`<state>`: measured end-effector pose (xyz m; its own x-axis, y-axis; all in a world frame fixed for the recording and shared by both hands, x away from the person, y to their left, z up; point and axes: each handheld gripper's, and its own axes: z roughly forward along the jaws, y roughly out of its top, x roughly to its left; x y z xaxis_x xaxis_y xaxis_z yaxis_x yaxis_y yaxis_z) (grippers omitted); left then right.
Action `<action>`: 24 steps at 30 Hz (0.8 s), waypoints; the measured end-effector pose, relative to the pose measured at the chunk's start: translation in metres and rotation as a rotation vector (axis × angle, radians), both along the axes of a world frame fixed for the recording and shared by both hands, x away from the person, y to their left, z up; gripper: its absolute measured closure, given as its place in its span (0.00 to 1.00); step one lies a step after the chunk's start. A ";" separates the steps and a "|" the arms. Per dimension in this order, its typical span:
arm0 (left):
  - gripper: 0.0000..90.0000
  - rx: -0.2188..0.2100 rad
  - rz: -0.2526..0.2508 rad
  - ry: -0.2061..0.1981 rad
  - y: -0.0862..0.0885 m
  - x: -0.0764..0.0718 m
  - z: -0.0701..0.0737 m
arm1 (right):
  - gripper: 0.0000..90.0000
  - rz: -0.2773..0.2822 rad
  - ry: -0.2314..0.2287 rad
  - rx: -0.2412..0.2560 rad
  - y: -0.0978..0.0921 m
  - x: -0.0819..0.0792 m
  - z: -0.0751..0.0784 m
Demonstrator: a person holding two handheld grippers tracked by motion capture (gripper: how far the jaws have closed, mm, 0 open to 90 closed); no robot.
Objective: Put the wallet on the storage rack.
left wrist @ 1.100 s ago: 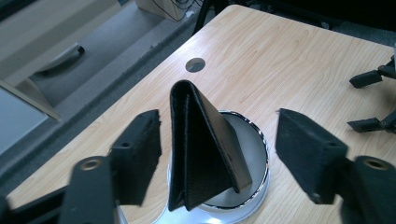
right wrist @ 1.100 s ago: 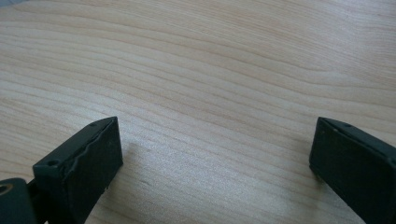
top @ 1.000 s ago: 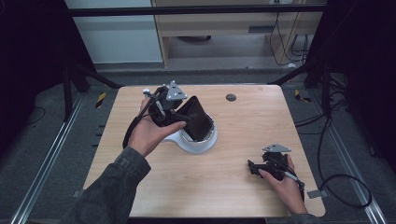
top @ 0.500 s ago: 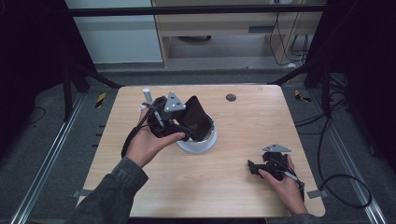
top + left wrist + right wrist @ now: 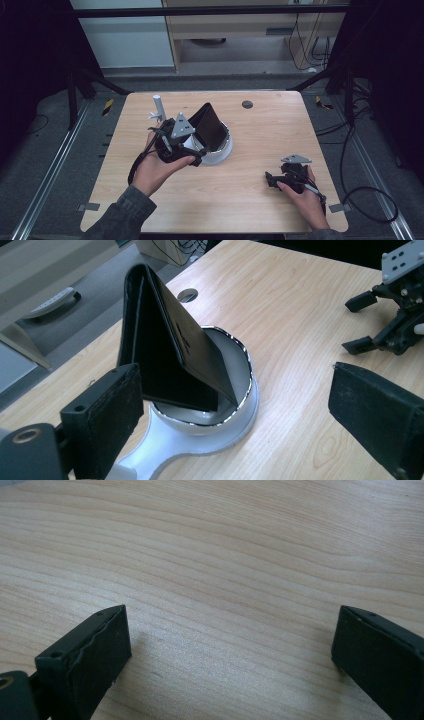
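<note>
Pale wooden tabletop (image 5: pixel 260 130) with rounded corners, ringed by grey floor, black frame legs and trailing cables; small dark round grommet (image 5: pixel 247 104) near the far edge; slim white upright post (image 5: pixel 157 106) at the far left part of the surface; near the middle, shallow white round dish with a shiny metal rim (image 5: pixel 226 148), resting on the wood; folded black leather wallet (image 5: pixel 211 126) standing tilted inside that dish, spine up like a tent, lower edges down in the bowl, upper part leaning toward the far left in the high view; same wallet (image 5: pixel 165 340) and same dish (image 5: pixel 245 385) seen close in the left gripper view, grommet (image 5: pixel 187 295) beyond them; left gripper (image 5: pixel 192 150) held in the left hand (image 5: pixel 157 167) just beside the dish on its near-left side, grey three-cornered plate on top; jaws spread wide apart, holding nothing, one pad close to the wallet's near face, whether touching or not cannot be told, the other pad well clear over bare wood; right gripper (image 5: pixel 272 180) low at the near right of the table in the right hand (image 5: pixel 302 197), well apart from the dish; jaws likewise spread, gripping nothing, only bare wood grain (image 5: pixel 225 580) between them in the right gripper view; right gripper (image 5: pixel 362 322) also visible far off in the left gripper view.
</note>
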<state>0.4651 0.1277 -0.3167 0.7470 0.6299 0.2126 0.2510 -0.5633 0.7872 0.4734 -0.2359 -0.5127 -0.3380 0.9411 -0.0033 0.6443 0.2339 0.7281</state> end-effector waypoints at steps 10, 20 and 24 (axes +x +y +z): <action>0.06 -0.003 -0.008 0.028 0.015 -0.019 -0.033 | 0.03 0.003 0.000 0.000 0.000 0.000 0.000; 0.06 -0.001 0.004 0.099 0.025 -0.028 -0.078 | 0.03 0.005 0.004 0.006 0.000 -0.001 0.000; 0.07 0.046 0.011 0.126 0.025 -0.029 -0.102 | 0.03 0.007 0.004 0.007 0.000 -0.001 0.000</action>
<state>0.4357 0.1524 -0.4187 0.7624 0.6303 0.1466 0.3529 -0.5949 0.7222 0.4719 -0.2355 -0.5124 -0.3447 0.9387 0.0042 0.6452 0.2336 0.7274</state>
